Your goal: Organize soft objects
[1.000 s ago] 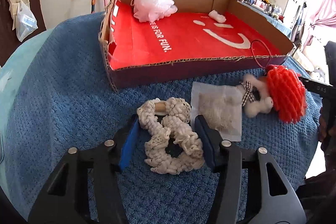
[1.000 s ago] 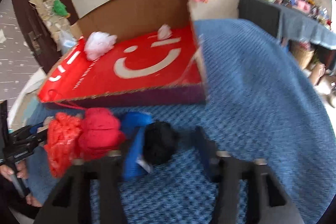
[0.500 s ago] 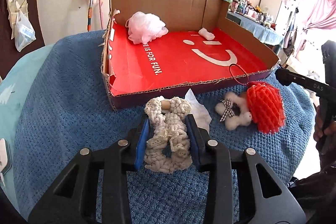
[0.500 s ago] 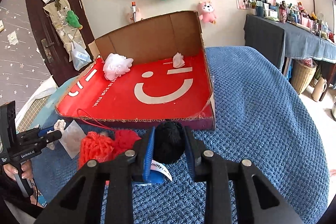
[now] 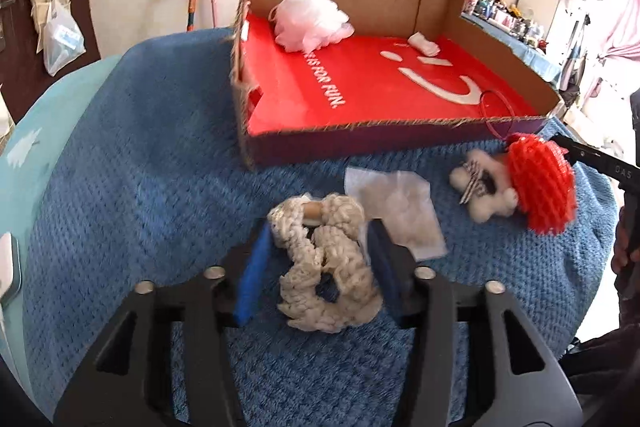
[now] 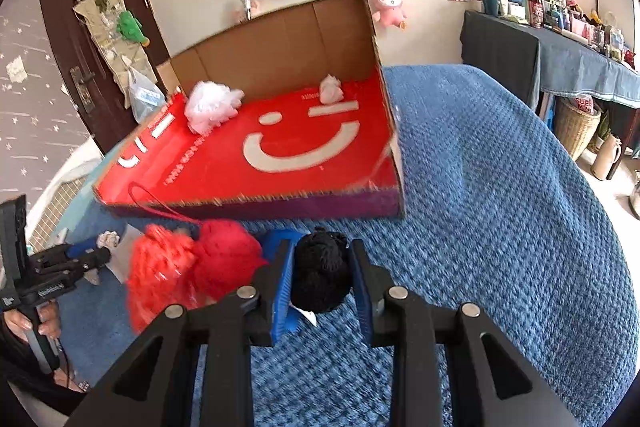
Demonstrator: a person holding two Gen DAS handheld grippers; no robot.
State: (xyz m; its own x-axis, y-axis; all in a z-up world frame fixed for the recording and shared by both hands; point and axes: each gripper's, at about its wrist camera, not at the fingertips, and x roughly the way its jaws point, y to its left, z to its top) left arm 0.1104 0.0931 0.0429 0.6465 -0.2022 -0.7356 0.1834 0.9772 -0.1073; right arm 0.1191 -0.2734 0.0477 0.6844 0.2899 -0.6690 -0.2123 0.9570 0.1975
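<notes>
On the blue blanket [image 5: 120,187], left to right, in past tense:

Left gripper [image 5: 320,259]: its jaws stood apart on either side of the cream scrunchie [image 5: 324,267]; the right blue pad lay against the scrunchie's edge, the left pad showed a gap, so the jaws were not clamped.

Scrunchie: it lay on the blanket in front of the box [image 5: 360,143], between the jaws, twisted into loops.

Plastic bag [image 5: 400,211]: it lay flat just right of the scrunchie, its near edge at the right jaw.

Small white plush [image 5: 480,191]: it lay further right with a checked bow, touching the orange-red pouf [image 5: 540,183].

Box: cardboard walls, red floor with a white smiley; it stood on the blanket behind all the loose things. A pink pouf [image 5: 308,21] sat in its far left corner and a small white piece [image 5: 424,43] near the back wall.

Right gripper [image 6: 322,275]: its jaws were clamped on a black knitted ball [image 6: 320,275], both pads pressing its sides.

Black ball: it was held just in front of the box's near wall; a white label showed under it. Whether it touched the blanket cannot be told.

Red yarn ball [image 6: 228,259]: it sat just left of the right gripper, touching the orange-red pouf.
</notes>
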